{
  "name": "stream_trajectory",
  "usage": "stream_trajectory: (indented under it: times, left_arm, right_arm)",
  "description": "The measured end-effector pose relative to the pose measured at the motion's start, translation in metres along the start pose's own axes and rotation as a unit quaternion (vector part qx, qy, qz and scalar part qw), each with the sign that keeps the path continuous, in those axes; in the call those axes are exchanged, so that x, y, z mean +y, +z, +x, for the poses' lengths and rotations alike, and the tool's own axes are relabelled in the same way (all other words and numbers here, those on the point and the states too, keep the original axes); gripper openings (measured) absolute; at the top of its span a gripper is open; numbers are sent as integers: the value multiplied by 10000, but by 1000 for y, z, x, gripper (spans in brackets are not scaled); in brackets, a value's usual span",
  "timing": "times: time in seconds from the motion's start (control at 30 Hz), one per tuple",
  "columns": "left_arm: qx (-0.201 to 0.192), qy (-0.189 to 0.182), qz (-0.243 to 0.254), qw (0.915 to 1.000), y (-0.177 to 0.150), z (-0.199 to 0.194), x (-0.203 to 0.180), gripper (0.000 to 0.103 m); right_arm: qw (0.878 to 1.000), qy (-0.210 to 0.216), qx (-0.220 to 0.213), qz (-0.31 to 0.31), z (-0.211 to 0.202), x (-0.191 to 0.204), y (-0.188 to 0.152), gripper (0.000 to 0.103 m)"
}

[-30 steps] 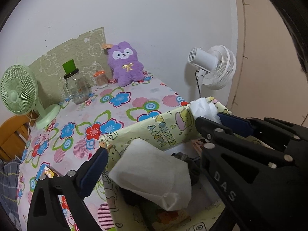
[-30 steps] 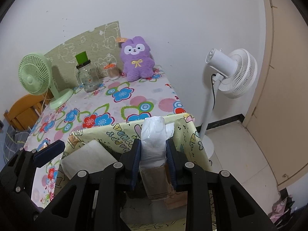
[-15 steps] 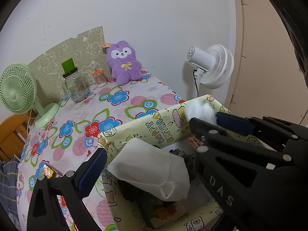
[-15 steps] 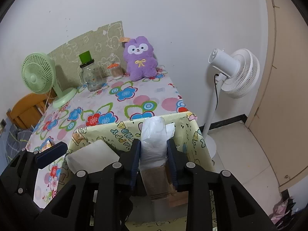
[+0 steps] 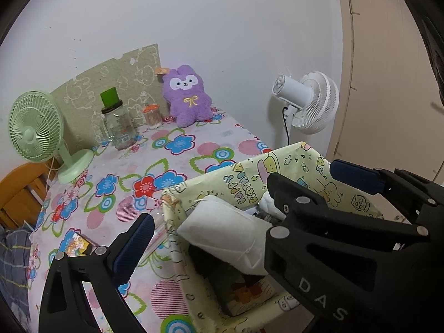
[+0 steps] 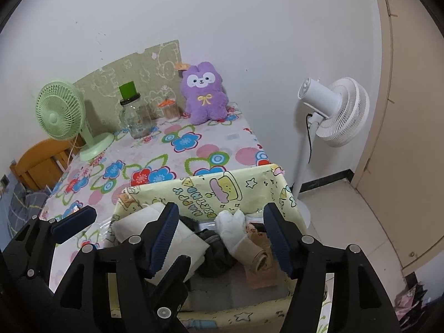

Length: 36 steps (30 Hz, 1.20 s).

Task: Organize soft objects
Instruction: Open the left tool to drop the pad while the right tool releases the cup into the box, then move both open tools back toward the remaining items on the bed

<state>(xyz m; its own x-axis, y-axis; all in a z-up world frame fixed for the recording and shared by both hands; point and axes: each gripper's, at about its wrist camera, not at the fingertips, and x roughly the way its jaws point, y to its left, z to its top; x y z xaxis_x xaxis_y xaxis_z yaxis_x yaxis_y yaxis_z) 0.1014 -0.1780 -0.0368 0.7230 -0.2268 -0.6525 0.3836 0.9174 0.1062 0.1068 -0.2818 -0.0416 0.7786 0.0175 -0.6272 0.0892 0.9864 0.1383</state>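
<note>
Two hand-held grippers hang over the yellow fabric bin (image 6: 236,191) at the bench's (image 6: 177,149) edge. The right hand-held gripper (image 6: 222,238) is spread wide above a white-and-tan sock (image 6: 236,236) lying inside the bin; the left hand-held gripper (image 5: 238,211), also spread, straddles a white pouch (image 5: 224,230) there.

The right gripper (image 5: 302,188) is hiding the sock (image 5: 267,204) in the left view; the white pouch (image 6: 177,238) is covering dark clothes (image 6: 213,252) in the box (image 6: 238,191).
</note>
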Motion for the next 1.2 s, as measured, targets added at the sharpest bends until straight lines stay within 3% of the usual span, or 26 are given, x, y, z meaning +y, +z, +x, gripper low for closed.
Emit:
stream_trajectory:
  times: [0.33,1.07,1.2]
  left_arm:
    - [-97,80,-135,9998,-5,-21,21,103]
    - [-424,402,-612,9964,-13,-68,83,103]
    - [-503,453,-690,9953,-15,-76,95,103]
  right_arm:
    - [9998,71,-152,-99,-19,22,-1,75]
    - [9973,447,-395,-434,-48,94,6,79]
    - [9966,496,-456,-473,-51,107,8,84]
